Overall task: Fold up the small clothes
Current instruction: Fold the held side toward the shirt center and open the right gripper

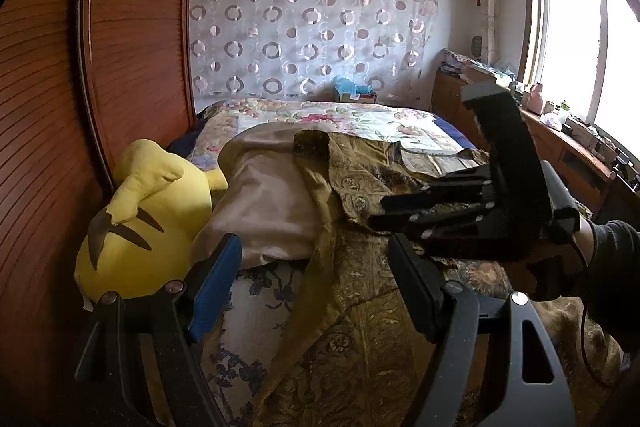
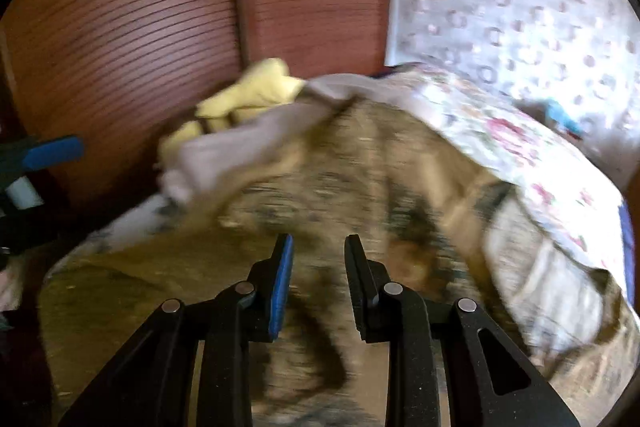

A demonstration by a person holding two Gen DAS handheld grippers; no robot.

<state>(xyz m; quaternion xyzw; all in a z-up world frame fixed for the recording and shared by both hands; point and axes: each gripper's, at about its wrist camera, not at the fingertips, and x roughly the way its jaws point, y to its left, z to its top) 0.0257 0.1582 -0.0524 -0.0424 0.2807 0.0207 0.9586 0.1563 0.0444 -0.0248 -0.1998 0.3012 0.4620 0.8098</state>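
Note:
A gold-brown patterned jacket [image 1: 372, 327] lies spread on the bed, its beige lining [image 1: 272, 199] turned up at the left and a dark collar [image 1: 310, 143] at the far end. My left gripper [image 1: 314, 241] is open wide just above the jacket, its blue pad [image 1: 216, 287] on the left. My right gripper [image 1: 378, 213], held by a hand in a dark sleeve, reaches in from the right over the jacket. In the blurred right wrist view the right gripper [image 2: 319, 239] shows a narrow gap. Nothing is pinched there, and the jacket [image 2: 360, 167] lies beneath.
A yellow plush toy [image 1: 148, 215] rests against the slatted wooden wardrobe doors [image 1: 120, 27] at the left. A floral bedspread [image 1: 320, 115] covers the far half of the bed. A cluttered wooden cabinet [image 1: 580, 155] runs under the window on the right.

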